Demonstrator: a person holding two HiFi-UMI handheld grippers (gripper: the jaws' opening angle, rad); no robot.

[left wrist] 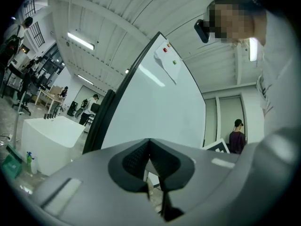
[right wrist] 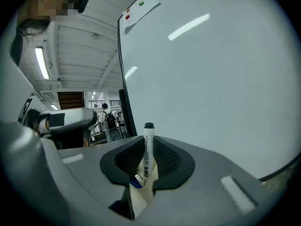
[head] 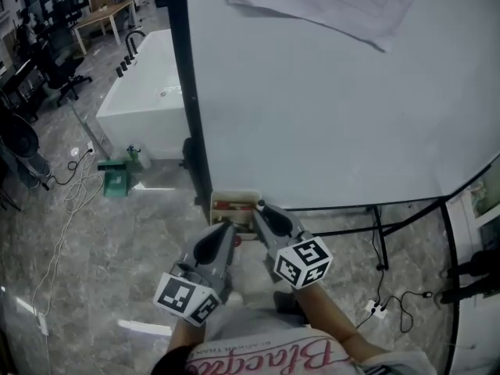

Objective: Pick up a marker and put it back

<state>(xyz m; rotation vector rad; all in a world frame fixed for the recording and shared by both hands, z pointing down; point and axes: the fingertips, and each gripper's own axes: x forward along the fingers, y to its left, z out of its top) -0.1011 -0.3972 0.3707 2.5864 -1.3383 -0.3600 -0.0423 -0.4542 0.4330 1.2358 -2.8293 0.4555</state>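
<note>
Right claw (right wrist: pixel 147 144) of mine, with my empty, closed left claw (left wrist: pixel 149 149) idle alongside, pinches the marker (right wrist: pixel 149 132) upright between half-parted pads, ready, I judge, to lift it straight from the tray (head: pixel 234 202) at the whiteboard's (head: pixel 328 100) bottom edge.

The grey plastic left gripper (head: pixel 227 226) sits at lower centre of the head view. It points up-frame, with its jaws pressed together at the tips. The grey plastic right gripper (head: pixel 262 209) lies just beside it on the right, also pointing up-frame. Its jaws are clamped on an upright white marker with black cap (right wrist: pixel 148 147). The right forearm (head: pixel 332 323) enters from the bottom edge.
</note>
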